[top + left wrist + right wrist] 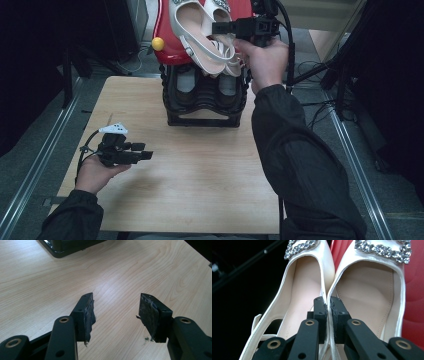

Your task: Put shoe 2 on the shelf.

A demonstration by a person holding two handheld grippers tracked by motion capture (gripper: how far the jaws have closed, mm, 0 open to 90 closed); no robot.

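A pair of white shoes point(192, 27) with rhinestone buckles point(382, 250) hangs in the air above a black shoe rack point(205, 117) at the table's far edge. My right gripper point(216, 27) is shut on the pair. In the right gripper view its jaws point(328, 305) pinch the two touching inner side walls, the left shoe point(304, 285) on one side and the right shoe point(367, 287) on the other. My left gripper point(146, 151) hovers low over the table's left part, open, with bare wood between its pads point(116, 312).
The rack holds dark shoes point(186, 82) on its shelf. Behind it stands a red object point(167, 30) with a yellow knob point(158, 43). The wooden table point(200, 170) stretches bare in front of the rack. Dark stands and cables flank the table.
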